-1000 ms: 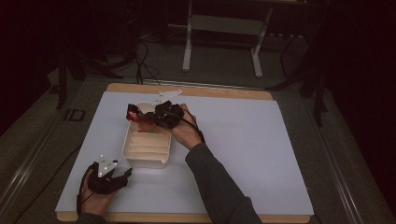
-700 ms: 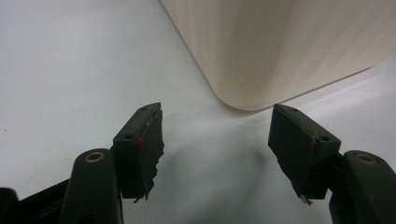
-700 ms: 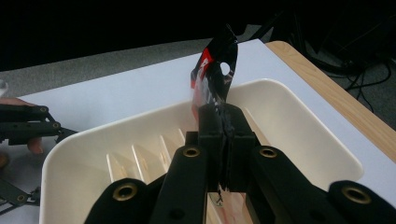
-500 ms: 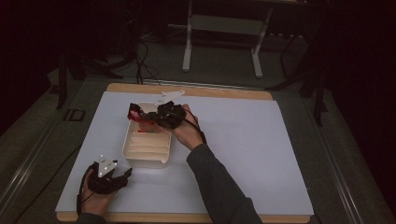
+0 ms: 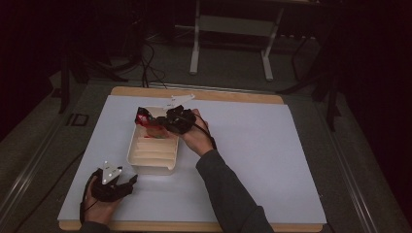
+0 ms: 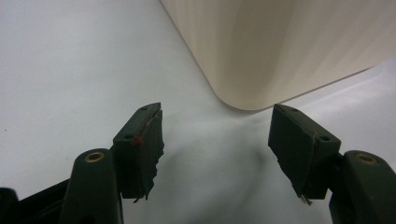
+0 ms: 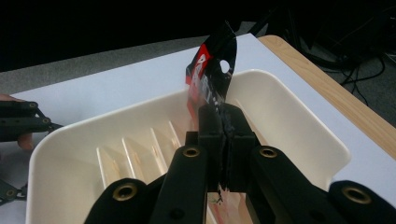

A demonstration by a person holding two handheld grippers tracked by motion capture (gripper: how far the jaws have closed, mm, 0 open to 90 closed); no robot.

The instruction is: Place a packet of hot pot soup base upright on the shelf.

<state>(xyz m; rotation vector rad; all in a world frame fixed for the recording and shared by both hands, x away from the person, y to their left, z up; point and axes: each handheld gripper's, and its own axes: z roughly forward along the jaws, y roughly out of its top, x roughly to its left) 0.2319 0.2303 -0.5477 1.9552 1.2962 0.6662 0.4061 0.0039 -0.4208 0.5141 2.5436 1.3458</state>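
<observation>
Right gripper pinches a packet over the tray; left gripper waits beside it.

I see the left gripper (image 5: 130,180) near the tray (image 5: 137,165), jaws spread wide around nothing; its own view cuts the tray to one rounded corner (image 6: 243,88). The right gripper (image 7: 223,122) is pressed together on a black and red packet (image 7: 210,70) above the tray's far end. I cannot read the white writing on it.

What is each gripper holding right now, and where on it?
The right gripper is clamped on the edge of a black and red packet, above the cream tray. The left gripper is open, holding nothing.
</observation>
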